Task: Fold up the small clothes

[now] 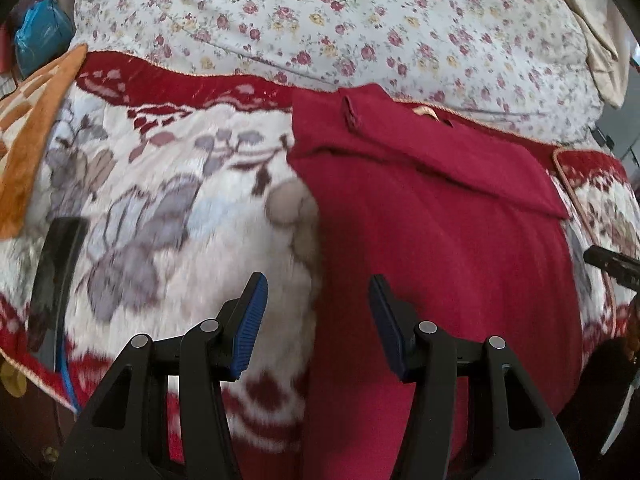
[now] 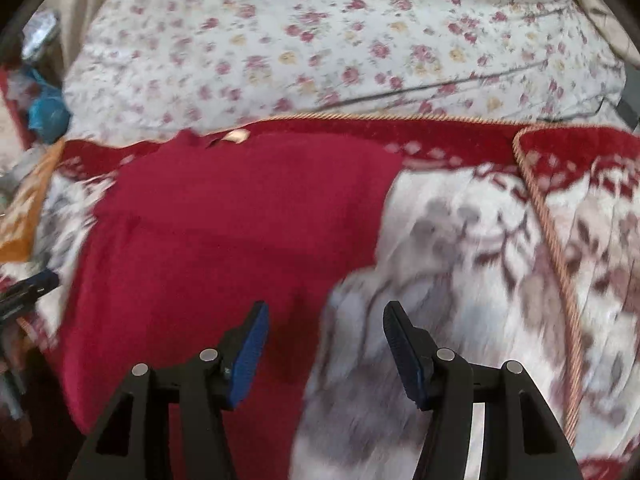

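A dark red garment (image 1: 432,232) lies flat on a red and white patterned blanket (image 1: 160,208), with one sleeve folded across its top. My left gripper (image 1: 318,292) is open and empty, hovering over the garment's left edge. In the right wrist view the same garment (image 2: 224,232) fills the left half. My right gripper (image 2: 326,320) is open and empty, above the garment's right edge where it meets the blanket (image 2: 460,260). The right gripper's tip shows at the right edge of the left wrist view (image 1: 608,264).
A white floral sheet (image 1: 340,20) covers the bed behind the blanket. An orange patterned cloth (image 1: 28,140) lies at the left. A blue bag (image 1: 38,36) sits at the far left. A black object (image 1: 54,272) lies on the blanket's left part.
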{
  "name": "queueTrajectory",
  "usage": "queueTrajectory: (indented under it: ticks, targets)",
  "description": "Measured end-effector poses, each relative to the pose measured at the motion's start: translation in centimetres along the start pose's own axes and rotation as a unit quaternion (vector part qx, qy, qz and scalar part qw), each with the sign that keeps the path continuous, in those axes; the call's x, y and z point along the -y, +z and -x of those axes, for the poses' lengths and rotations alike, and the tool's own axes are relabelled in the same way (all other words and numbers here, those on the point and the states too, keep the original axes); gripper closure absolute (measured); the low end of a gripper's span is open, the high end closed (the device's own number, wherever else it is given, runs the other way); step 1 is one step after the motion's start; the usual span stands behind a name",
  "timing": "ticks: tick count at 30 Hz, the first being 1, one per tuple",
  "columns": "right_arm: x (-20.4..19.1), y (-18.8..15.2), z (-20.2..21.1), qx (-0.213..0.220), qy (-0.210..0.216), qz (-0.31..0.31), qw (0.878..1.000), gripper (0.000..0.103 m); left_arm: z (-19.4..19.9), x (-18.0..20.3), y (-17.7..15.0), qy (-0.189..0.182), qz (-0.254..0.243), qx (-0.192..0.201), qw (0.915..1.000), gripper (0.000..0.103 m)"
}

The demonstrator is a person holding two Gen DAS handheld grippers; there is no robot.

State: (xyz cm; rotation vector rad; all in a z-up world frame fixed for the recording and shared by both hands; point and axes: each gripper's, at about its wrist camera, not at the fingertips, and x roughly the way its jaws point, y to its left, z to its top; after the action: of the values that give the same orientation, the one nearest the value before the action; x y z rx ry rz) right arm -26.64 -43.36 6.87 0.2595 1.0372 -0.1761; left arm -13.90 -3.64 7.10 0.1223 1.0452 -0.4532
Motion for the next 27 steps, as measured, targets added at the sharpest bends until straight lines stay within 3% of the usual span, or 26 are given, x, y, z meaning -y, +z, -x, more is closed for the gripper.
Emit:
queueTrajectory:
  ticks: [4, 9, 13, 22, 27]
  targets:
    - [-1.3, -4.1, 0.6, -0.027, 0.030, 0.013, 0.999, 0.046, 1.0, 0.2, -1.8, -0.003, -0.012, -0.008, 0.9999, 0.051]
    - [-2.2, -7.0, 0.4, -0.036, 0.008, 0.025, 0.999, 0.046, 1.7, 0.3, -2.9, 0.003, -0.022, -0.003, 0.9998, 0.051]
    - [-2.8, -7.7, 0.6, -0.031, -0.011, 0.027, 0.999, 0.046, 1.9, 0.0, -3.2, 0.000, -0.012, -0.008, 0.9999, 0.051]
    - [-2.7, -8.4, 0.4, -0.041, -0.008, 0.025, 0.999, 0.046, 2.3, 0.2, -3.8, -0.002, -0.014, -0.018, 0.9997, 0.051]
    - [-2.6, -9.0, 0.8, -0.071, 0.032, 0.010, 0.997, 0.046, 2.5, -0.1, -4.9, -0.012, -0.016, -0.046, 0.9987, 0.051]
